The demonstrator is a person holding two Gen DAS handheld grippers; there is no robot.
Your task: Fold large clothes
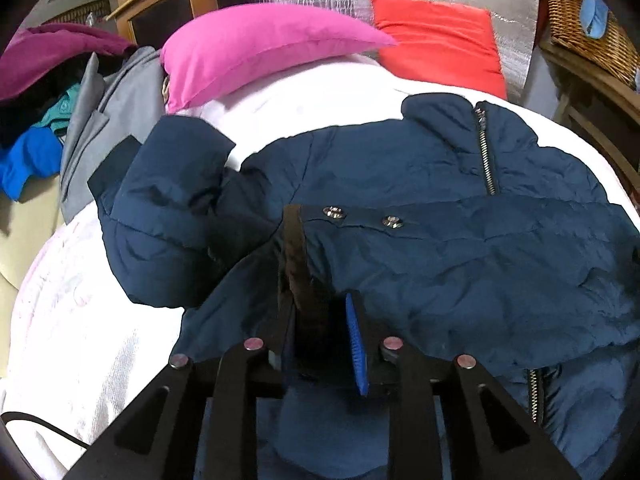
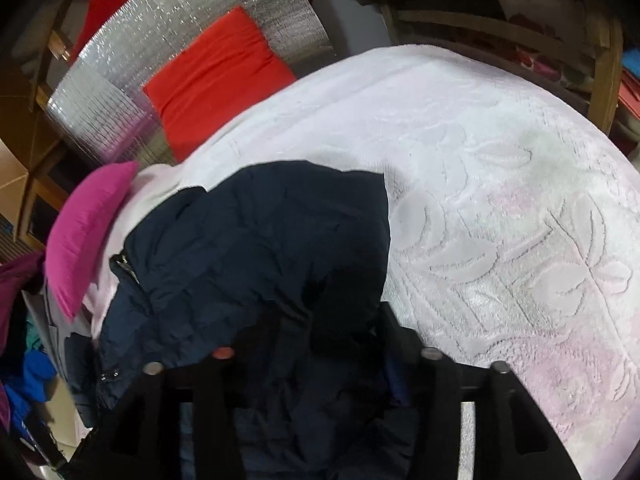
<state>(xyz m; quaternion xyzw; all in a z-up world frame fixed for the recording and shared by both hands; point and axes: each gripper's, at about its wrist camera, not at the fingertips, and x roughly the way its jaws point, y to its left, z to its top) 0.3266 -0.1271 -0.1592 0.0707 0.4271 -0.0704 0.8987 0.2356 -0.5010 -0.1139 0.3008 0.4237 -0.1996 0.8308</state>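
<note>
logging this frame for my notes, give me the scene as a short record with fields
garment: navy puffer jacket, zipped, spread front-up
surface: white embossed bedspread
left gripper: shut on the jacket's dark sleeve cuff, laid across the front
right gripper: buried in jacket fabric, jaws hidden
pillows: pink pillow and red pillow beyond the jacket
other clothes: pile of clothes at the left
fold state: one sleeve folded in

Navy jacket (image 2: pixel 256 248) folds hide the right claw (image 2: pixel 320 344) fingertips completely.

no legible text, labels or numbers anywhere
</note>
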